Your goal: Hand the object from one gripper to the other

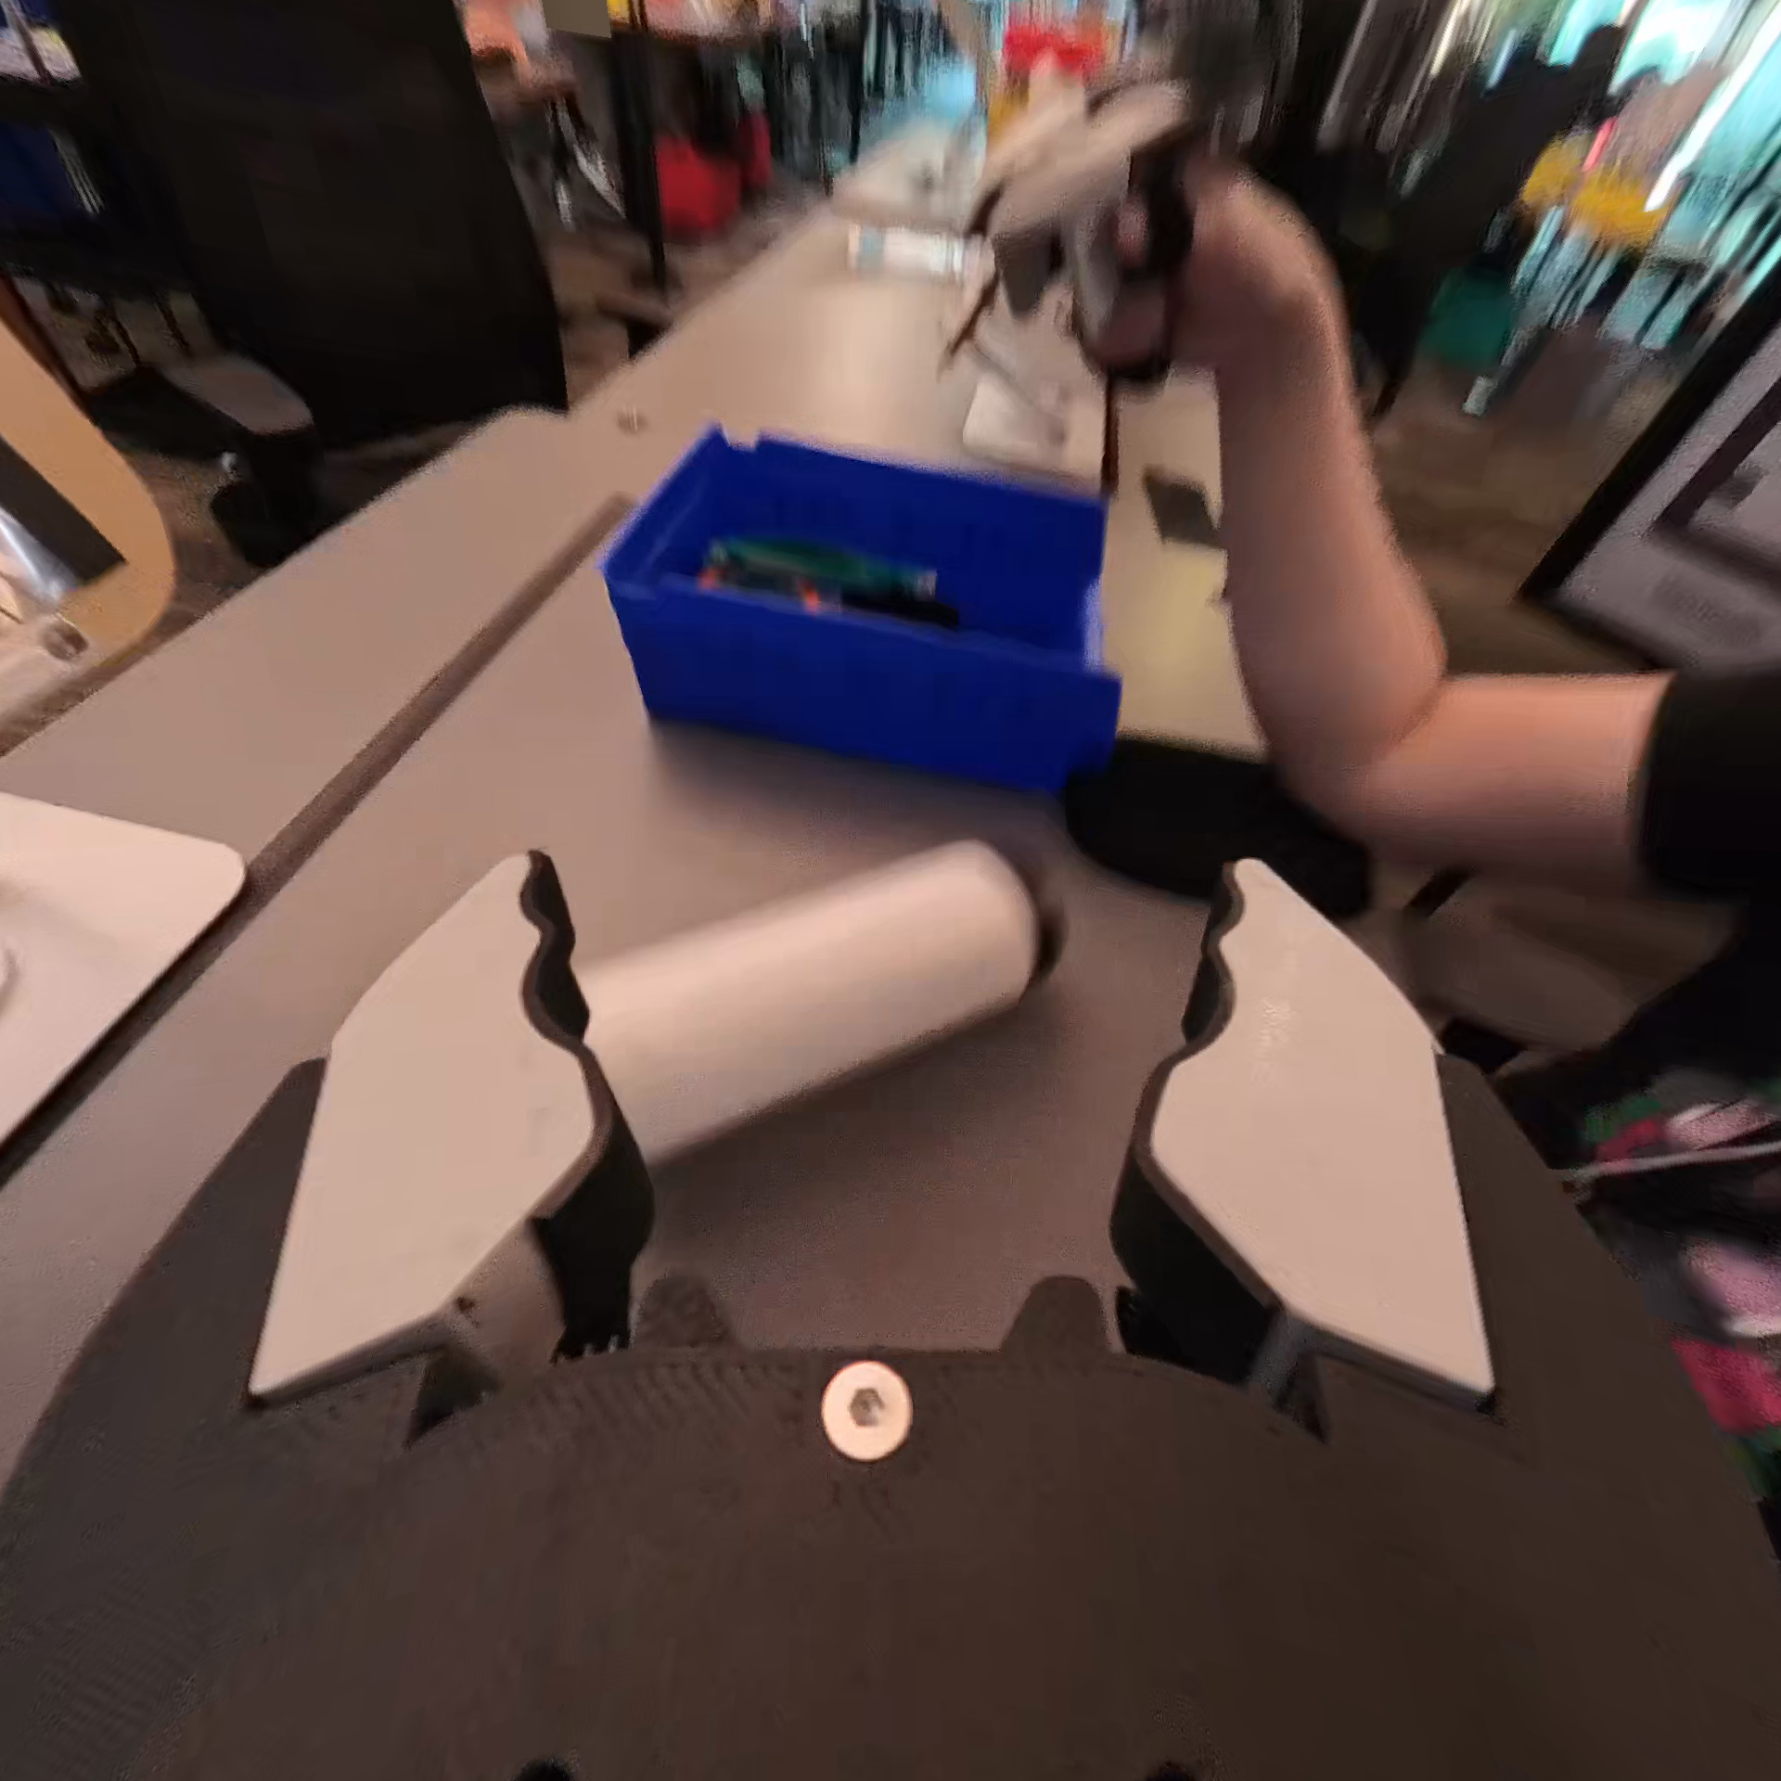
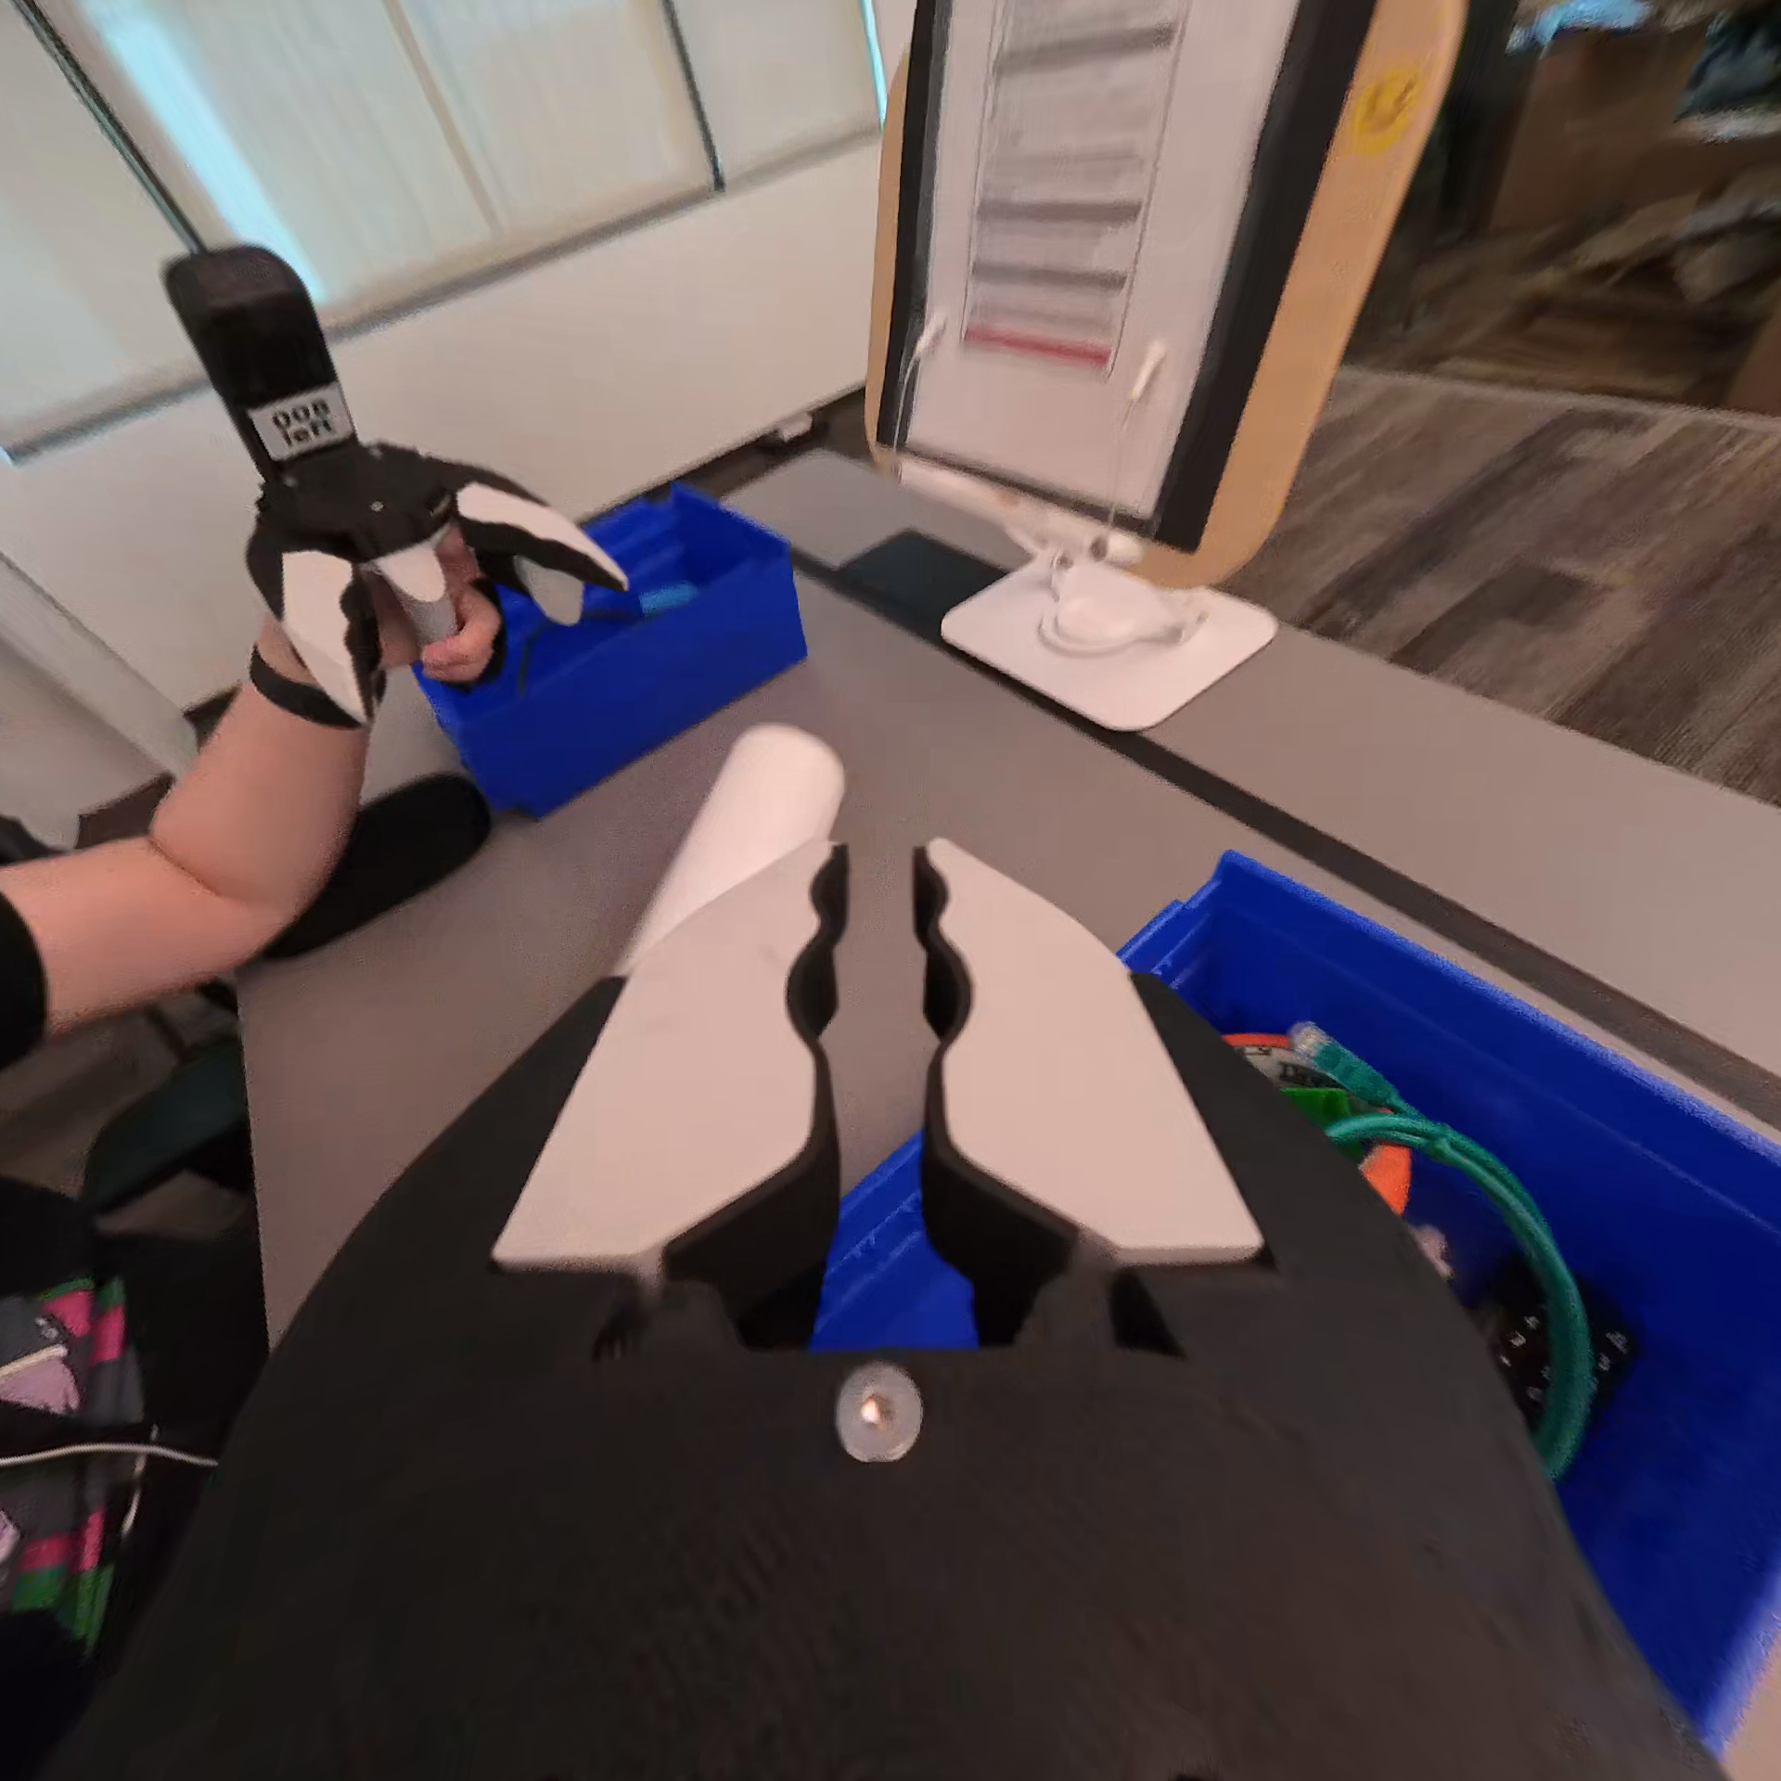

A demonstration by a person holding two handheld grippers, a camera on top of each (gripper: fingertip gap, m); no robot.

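A white cylinder [image 1: 819, 973] lies on its side on the grey table [image 1: 385, 694]. My left gripper [image 1: 887, 872] is open and empty, hovering just above it, with the cylinder's near end under the left finger. In the right wrist view the cylinder [image 2: 761, 819] lies just beyond my right gripper [image 2: 882, 853], whose jaws stand almost closed with a narrow gap and nothing between them. The right gripper [image 1: 1079, 193] shows blurred and raised at the upper right of the left wrist view. The left gripper [image 2: 463, 626] shows open at the upper left of the right wrist view.
A blue bin [image 1: 867, 694] with cables and small parts stands behind the cylinder; it lies under my right gripper [image 2: 1638, 1108]. A second blue bin [image 2: 617, 675] sits farther off. A monitor on a white base [image 2: 1108, 636] stands at the table's far edge. A black pad [image 2: 385, 858] lies under the person's forearm. Some 25 cm of space lies between my two pairs of fingers.
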